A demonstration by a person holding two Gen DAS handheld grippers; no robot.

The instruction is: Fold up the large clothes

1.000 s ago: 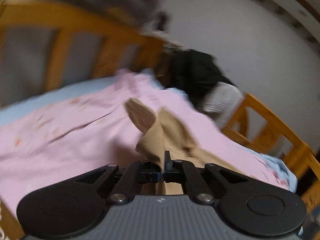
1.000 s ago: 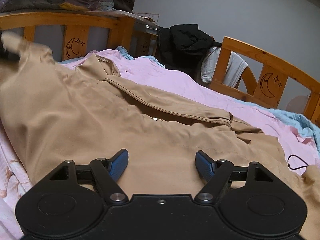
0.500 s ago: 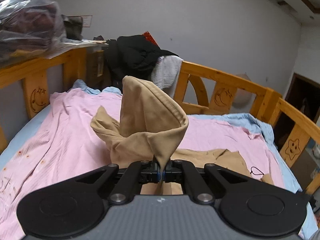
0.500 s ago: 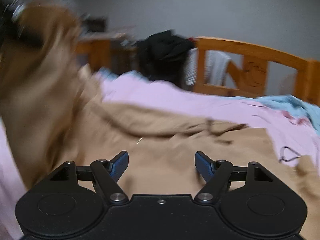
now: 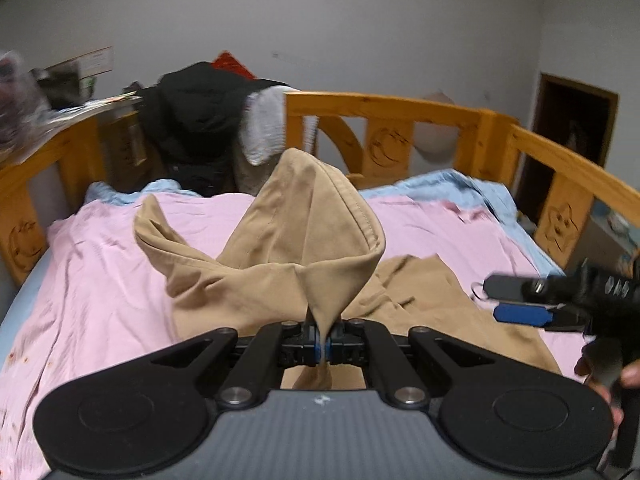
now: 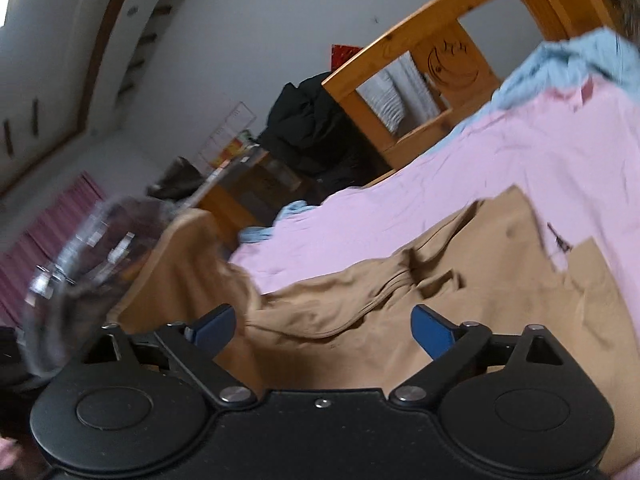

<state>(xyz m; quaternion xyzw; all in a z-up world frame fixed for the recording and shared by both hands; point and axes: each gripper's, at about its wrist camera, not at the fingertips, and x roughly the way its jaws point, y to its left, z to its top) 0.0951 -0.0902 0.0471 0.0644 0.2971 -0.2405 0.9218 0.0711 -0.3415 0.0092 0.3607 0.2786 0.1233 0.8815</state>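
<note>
Keep the left gripper (image 5: 323, 346) clenched on the tan garment's (image 5: 312, 236) lifted edge, then steer the empty, opening right gripper (image 5: 520, 300), at three o'clock, onto the slack cloth there.

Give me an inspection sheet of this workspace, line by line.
Surface: pink sheet over a bed, blue bedding at its far edge.
Job's things: tan garment lying partly on the sheet, one hemmed part lifted.
Clutter: black jacket and grey-white cloth on the rail.
Grippers: left gripper shut on the tan garment; right gripper with jaws opening, nothing between them, above the garment.
Cables: thin dark cord on the sheet beside the garment.
Surroundings: wooden bed rail with moon and star carvings, grey wall, dark doorway.
</note>
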